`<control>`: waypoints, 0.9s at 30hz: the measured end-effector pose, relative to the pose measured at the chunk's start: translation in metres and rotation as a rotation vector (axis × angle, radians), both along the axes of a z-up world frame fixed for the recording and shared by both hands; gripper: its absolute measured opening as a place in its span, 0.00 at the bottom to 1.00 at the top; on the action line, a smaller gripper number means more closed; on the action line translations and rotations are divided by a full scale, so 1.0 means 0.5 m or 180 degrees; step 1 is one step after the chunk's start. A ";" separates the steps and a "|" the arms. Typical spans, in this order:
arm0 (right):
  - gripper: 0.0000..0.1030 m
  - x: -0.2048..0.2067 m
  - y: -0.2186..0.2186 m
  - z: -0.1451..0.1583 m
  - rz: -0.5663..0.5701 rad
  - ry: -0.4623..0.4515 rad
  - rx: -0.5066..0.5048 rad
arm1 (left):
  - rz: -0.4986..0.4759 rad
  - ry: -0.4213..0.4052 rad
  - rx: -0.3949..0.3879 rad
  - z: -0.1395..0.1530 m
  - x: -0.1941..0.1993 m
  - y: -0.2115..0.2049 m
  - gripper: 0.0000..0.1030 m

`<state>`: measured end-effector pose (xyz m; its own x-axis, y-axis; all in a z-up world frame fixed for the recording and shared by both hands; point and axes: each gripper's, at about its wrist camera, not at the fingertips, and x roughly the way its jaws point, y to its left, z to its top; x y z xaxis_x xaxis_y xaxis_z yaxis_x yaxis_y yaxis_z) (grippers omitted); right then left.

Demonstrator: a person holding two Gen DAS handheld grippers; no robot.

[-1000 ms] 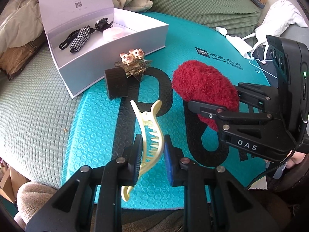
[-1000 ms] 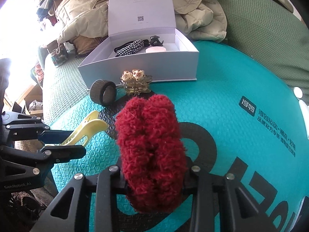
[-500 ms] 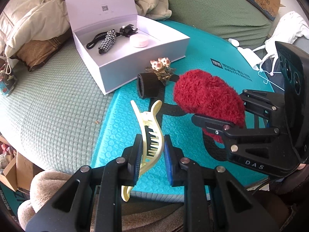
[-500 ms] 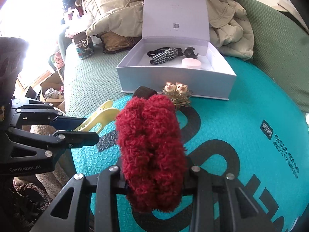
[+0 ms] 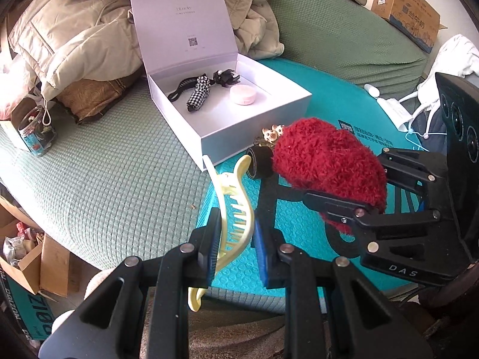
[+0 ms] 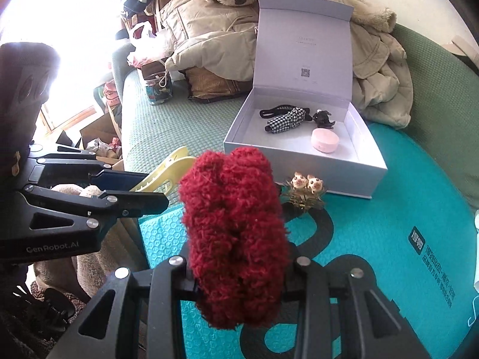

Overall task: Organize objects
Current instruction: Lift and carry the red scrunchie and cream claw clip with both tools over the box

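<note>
The yellow claw clip (image 5: 232, 209) is pinched between the left gripper (image 5: 233, 239) fingers, long axis running away from them, curved tips aimed far toward the white box (image 5: 254, 125). To its right, one red fuzzy scrunchie (image 6: 233, 239) is clamped lengthwise in the right gripper (image 6: 239, 272) fingers. Both hang above the teal mat (image 6: 389, 239). Near the box lie one black roller (image 5: 260, 161) and one animal-faced clip (image 6: 307, 191). Inside the box: three items.
</note>
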<state>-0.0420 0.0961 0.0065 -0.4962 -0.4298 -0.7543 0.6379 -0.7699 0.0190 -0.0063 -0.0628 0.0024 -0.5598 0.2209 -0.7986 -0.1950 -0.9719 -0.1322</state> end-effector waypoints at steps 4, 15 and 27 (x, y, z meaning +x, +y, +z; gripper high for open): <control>0.34 -0.001 -0.012 0.027 0.0035 0.0095 0.0026 | 0.0005 0.0085 -0.0049 0.031 -0.005 -0.006 0.19; 0.34 -0.042 -0.032 0.093 0.0138 0.0304 0.0038 | -0.0059 0.0257 -0.0134 0.103 -0.051 -0.007 0.19; 0.34 -0.112 -0.041 0.135 0.0264 0.0511 0.0095 | -0.0150 0.0302 -0.0225 0.145 -0.144 0.016 0.19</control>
<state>-0.0979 0.0758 0.0742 -0.5750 -0.4528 -0.6814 0.6922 -0.7132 -0.1102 -0.0784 -0.0547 0.0747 -0.6240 0.1938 -0.7570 -0.2491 -0.9675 -0.0423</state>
